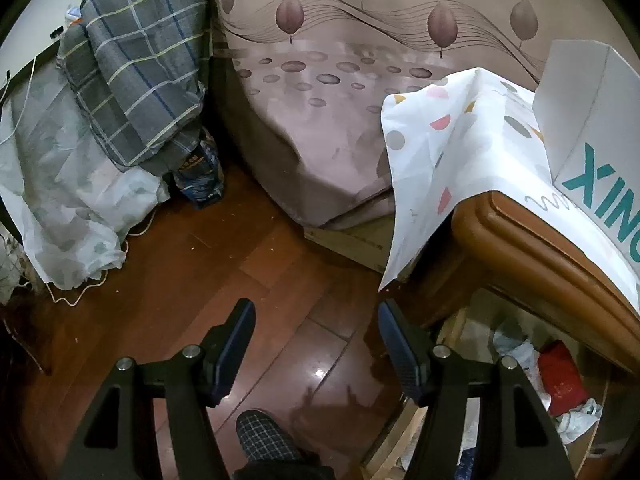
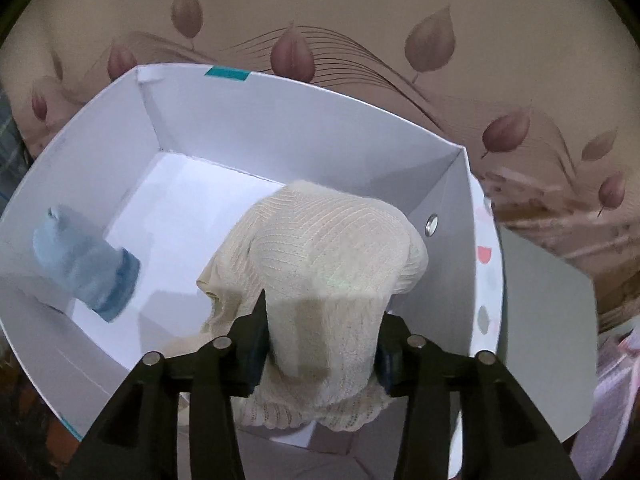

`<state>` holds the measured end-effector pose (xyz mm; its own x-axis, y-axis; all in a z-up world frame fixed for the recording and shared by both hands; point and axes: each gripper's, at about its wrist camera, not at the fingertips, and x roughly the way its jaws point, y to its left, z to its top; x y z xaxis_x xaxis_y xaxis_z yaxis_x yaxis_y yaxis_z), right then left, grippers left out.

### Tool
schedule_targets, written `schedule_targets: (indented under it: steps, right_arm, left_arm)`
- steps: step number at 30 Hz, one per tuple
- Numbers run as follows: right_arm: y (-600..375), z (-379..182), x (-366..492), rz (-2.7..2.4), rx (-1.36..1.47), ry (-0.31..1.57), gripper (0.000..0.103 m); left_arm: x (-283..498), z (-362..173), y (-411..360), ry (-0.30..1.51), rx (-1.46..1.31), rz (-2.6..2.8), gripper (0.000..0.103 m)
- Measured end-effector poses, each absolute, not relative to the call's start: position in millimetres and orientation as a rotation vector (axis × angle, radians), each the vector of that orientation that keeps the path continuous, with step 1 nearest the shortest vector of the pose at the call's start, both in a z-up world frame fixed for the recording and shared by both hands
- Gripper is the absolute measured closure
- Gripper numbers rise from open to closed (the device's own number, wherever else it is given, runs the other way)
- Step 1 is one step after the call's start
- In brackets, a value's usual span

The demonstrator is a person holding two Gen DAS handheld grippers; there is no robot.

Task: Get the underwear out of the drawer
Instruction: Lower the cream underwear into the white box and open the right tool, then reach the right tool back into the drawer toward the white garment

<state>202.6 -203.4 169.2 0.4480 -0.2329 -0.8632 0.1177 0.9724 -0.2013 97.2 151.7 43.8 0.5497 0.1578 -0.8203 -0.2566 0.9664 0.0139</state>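
A cream knitted piece of underwear (image 2: 332, 248) is bunched between the fingers of my right gripper (image 2: 324, 312), whose pads touch it on both sides. It droops forward into a white cardboard box (image 2: 300, 120). A rolled light-blue garment (image 2: 88, 268) lies against the box's left wall. In the left wrist view my left gripper (image 1: 316, 308) hangs open over the wooden floor (image 1: 200, 288) with nothing between its fingers. To its lower right is the open drawer (image 1: 452, 328) of a wooden cabinet, holding a red item (image 1: 560, 376) and crumpled pale clothes (image 1: 516, 348).
The white box (image 1: 592, 112) stands on the cabinet top over a dotted cloth (image 1: 440, 140). A bed with a leaf-patterned sheet (image 1: 320, 120) lies behind. A plaid quilt (image 1: 136, 72) and plastic-wrapped bundles (image 1: 68, 200) fill the left. A slippered foot (image 1: 264, 440) is below the gripper.
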Motion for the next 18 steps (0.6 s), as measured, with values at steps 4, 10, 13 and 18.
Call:
schedule_targets:
  steps: [4, 10, 13, 18]
  right_arm:
    - [-204, 169, 201, -0.21, -0.098, 1.085, 0.046]
    - [-204, 177, 190, -0.224, -0.1, 1.05, 0.034]
    - [-203, 192, 182, -0.221, -0.1, 1.015, 0.032]
    - [-198, 225, 153, -0.184, -0.095, 0.948, 0.028]
  left_arm:
    - [97, 43, 151, 0.959, -0.114, 0.236, 0.037]
    - [99, 41, 148, 0.97, -0.121, 0.215, 0.037]
    - [100, 40, 143, 0.974, -0.115, 0.199, 0.037]
    - [100, 40, 141, 0.974, -0.116, 0.19, 0.037]
